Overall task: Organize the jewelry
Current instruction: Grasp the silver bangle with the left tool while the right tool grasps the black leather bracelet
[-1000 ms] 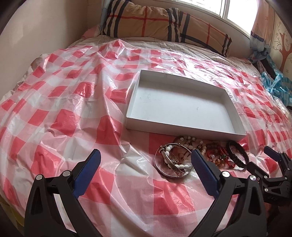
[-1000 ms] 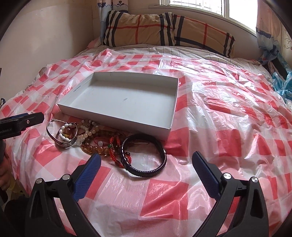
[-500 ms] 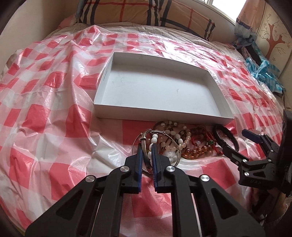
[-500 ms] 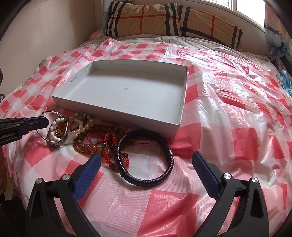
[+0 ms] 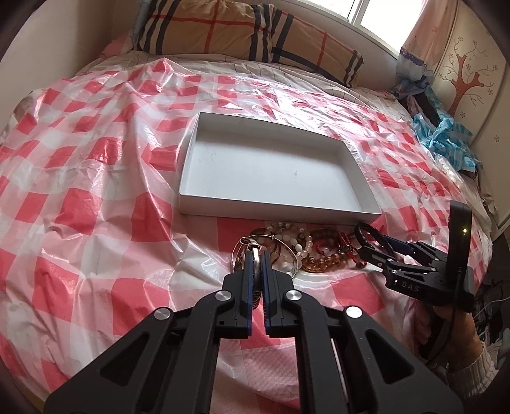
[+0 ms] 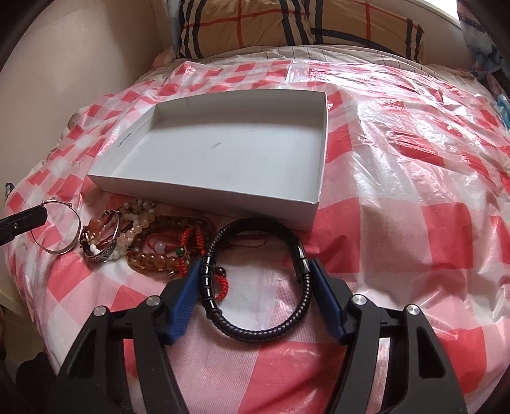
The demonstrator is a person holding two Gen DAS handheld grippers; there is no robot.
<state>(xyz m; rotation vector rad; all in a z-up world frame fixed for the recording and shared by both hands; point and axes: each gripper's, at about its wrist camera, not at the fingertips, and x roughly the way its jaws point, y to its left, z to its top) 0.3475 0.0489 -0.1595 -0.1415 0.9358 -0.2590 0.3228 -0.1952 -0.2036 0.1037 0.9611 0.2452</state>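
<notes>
two grippers at the jewelry pile in front of the white tray

nearest in the left wrist view, the left gripper (image 5: pixel 257 254) has its blue pads clamped narrow on the rim of a thin silver bangle (image 6: pixel 57 226). in the right wrist view that bangle hangs from the black tip at the left edge, tilted, just left of the rest of the jewelry.

the right gripper (image 6: pixel 255 270) points down at the black braided bracelet (image 6: pixel 259 280). its jaws are closing, one blue pad on each side of the loop; the right pad sits against the bracelet's metal clasp, the left pad against its beaded section, though whether they press yet cannot be told. the bracelet lies flat on the red and white checked plastic sheet (image 6: pixel 398 229) that covers the bed. a hand (image 5: pixel 452 321) holds this gripper at the right edge of the left wrist view.

just beyond, between the two grippers, lies the pile of bracelets (image 6: pixel 153 242): a carved silver bangle, strands of pale and amber beads, red cord pieces, all tangled and touching one another. the pile sits just in front of the near wall of the white tray (image 6: pixel 204 194).

the tray is a shallow, open cardboard box, lying flat on the sheet, with nothing inside it.

farther back, a plaid pillow (image 5: pixel 242 32) in tan, navy and red lies at the head of the bed under a bright window (image 5: pixel 382 19). at the far right are crumpled blue cloth (image 5: pixel 443 137) and a panel with a tree pattern (image 5: pixel 468 76).
</notes>
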